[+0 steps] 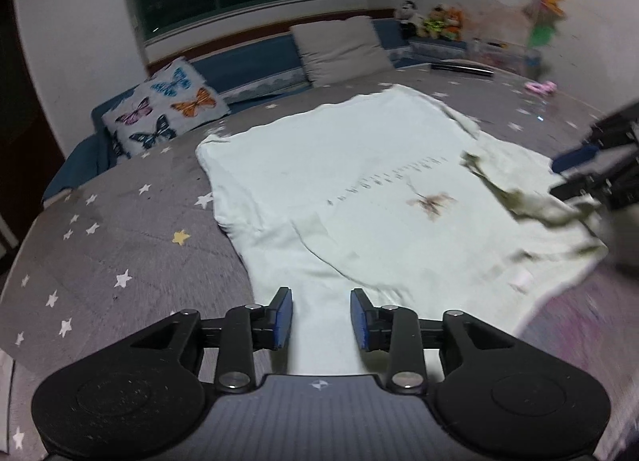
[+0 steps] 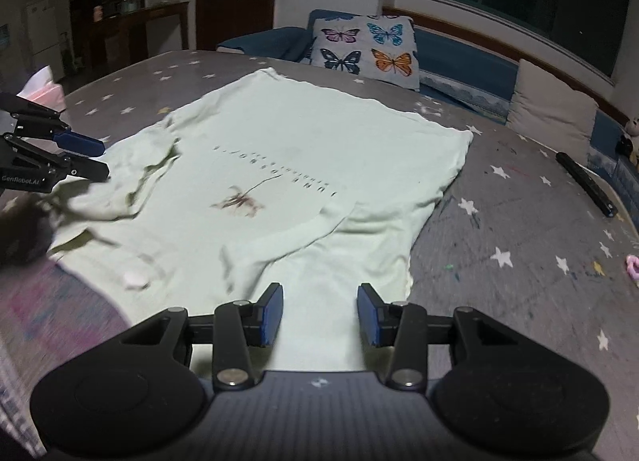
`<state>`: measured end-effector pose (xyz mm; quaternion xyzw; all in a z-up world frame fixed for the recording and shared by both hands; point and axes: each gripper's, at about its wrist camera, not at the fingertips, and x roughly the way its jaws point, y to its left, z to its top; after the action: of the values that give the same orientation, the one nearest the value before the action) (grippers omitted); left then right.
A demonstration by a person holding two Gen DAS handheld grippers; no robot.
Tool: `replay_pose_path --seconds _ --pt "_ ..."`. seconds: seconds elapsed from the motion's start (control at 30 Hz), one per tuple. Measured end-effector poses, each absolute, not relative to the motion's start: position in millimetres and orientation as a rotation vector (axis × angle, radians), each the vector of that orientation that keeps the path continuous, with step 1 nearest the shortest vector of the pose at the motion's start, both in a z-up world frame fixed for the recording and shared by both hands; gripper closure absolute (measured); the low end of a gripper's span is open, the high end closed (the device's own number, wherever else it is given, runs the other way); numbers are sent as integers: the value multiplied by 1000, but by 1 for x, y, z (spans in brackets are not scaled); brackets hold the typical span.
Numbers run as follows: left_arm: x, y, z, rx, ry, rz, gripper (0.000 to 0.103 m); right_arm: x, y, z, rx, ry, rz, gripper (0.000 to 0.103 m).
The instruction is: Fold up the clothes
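On the star-print bed (image 1: pixel 100 245), your pale green T-shirt (image 1: pixel 359 181) lies spread flat. Your left gripper (image 1: pixel 321 317) and right gripper (image 2: pixel 319 313) hover over its sleeves, fingers released. Beyond: butterfly pillow (image 2: pixel 367 48), black rod (image 2: pixel 587 183).

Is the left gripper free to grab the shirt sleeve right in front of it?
Probably yes. The left gripper is open, its blue pads either side of the pale green shirt's sleeve, with nothing lying on that fabric. The right gripper is off at another part of the shirt, out of the way.
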<state>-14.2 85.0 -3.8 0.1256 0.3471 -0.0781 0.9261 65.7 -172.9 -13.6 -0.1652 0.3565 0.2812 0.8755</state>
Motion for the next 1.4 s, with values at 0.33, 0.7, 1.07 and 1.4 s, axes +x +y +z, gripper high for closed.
replay_pose_path --seconds 0.33,0.7,1.07,1.4 --pt "-75 57 -13 479 684 -313 56 8 -176 -2 -480 720 683 61" --pt "-70 34 -33 614 598 -363 73 -14 -159 -19 -695 644 715 44" --pt "-28 44 -10 437 562 -279 92 -8 -149 -25 -715 605 747 46" --pt "10 59 -12 306 640 -264 93 31 -152 -22 -516 677 670 93"
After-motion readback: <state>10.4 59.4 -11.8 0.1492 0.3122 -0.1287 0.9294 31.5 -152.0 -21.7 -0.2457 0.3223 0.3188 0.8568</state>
